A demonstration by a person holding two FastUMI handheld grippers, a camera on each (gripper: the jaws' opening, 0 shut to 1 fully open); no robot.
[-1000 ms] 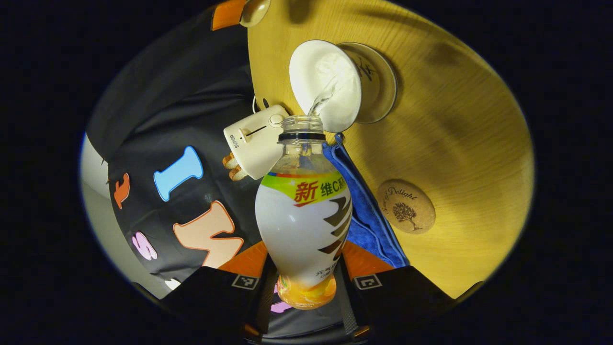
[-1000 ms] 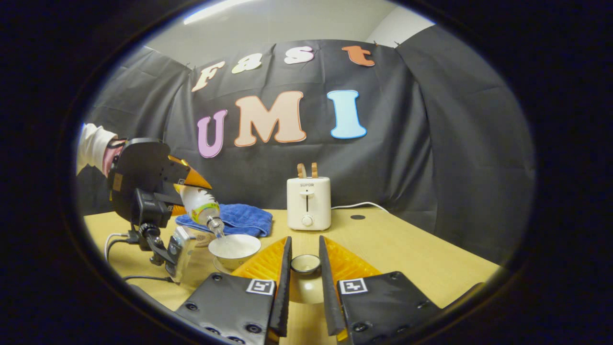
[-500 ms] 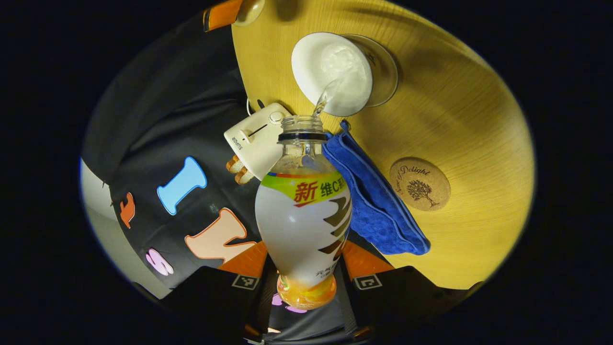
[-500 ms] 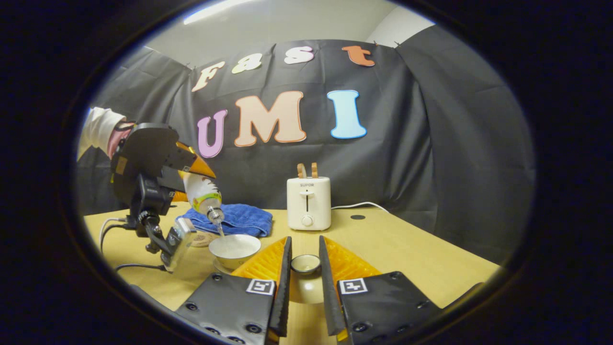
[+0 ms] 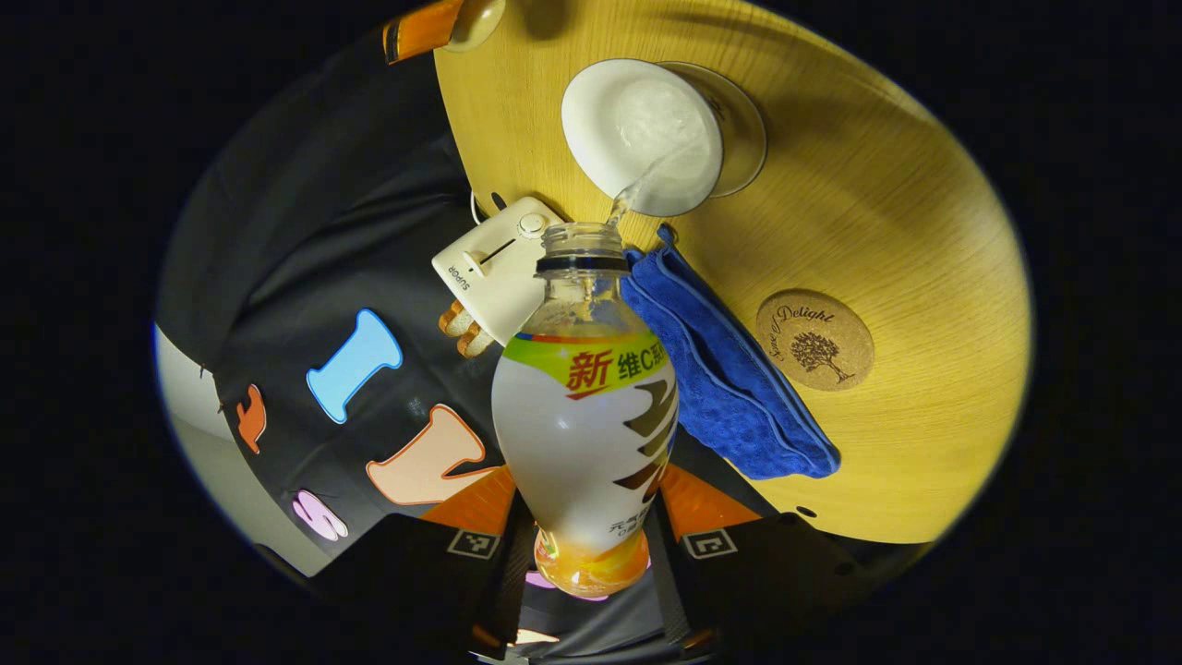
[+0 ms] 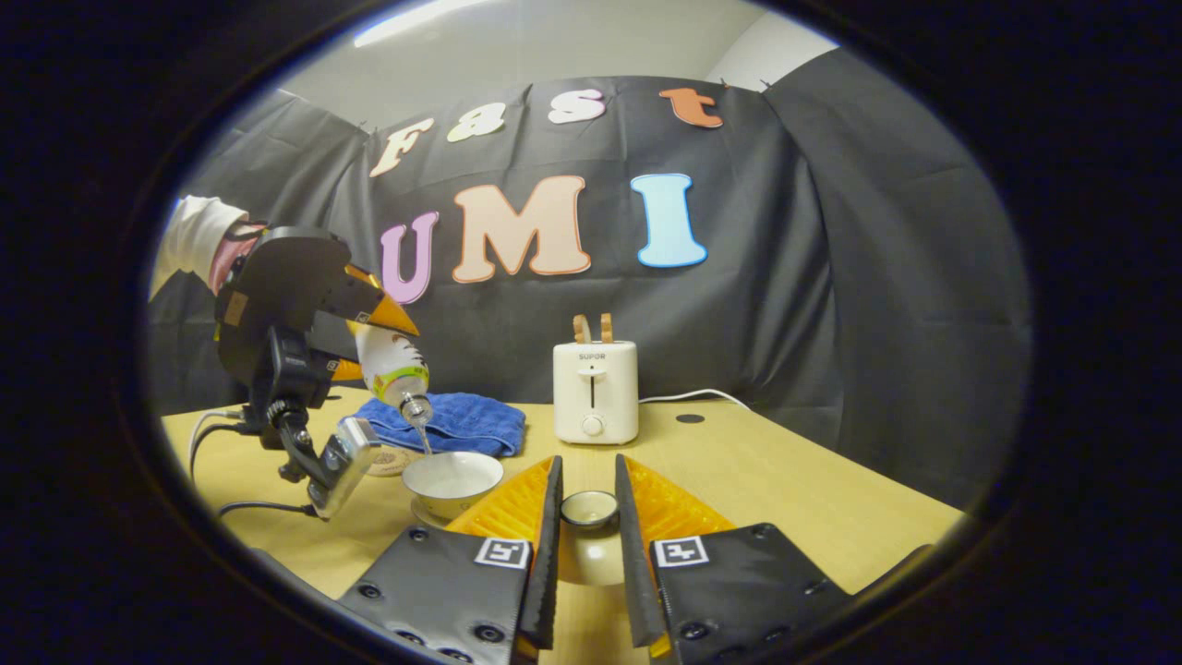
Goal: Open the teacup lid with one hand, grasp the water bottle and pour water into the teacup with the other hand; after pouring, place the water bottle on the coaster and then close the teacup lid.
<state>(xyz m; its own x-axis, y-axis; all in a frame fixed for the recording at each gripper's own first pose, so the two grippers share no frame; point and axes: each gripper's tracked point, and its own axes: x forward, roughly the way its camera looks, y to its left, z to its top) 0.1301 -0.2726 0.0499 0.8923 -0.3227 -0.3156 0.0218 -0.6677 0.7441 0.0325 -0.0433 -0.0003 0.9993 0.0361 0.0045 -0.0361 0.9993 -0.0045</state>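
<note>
My left gripper [image 5: 587, 517] is shut on a labelled water bottle [image 5: 584, 406], which is tipped mouth-down. A thin stream of water runs from its open mouth into the white teacup [image 5: 644, 134] on its saucer. In the right gripper view the same bottle [image 6: 392, 368] hangs tilted above the teacup [image 6: 452, 478], held by the left gripper [image 6: 374, 323] and a sleeved hand. My right gripper [image 6: 587, 503] is shut on the cream teacup lid [image 6: 589, 510], held just above the table to the right of the cup. The round cork coaster [image 5: 814, 340] lies beside the cup.
A folded blue towel [image 5: 729, 388] lies between the coaster and a white toaster [image 6: 595, 392] at the back of the wooden table [image 6: 785, 489]. A cable [image 6: 263, 508] trails on the table below the left gripper.
The left gripper has lifted the bottle higher above the cup and tipped it steeper, and water still flows. The right gripper and the lid have not moved.
</note>
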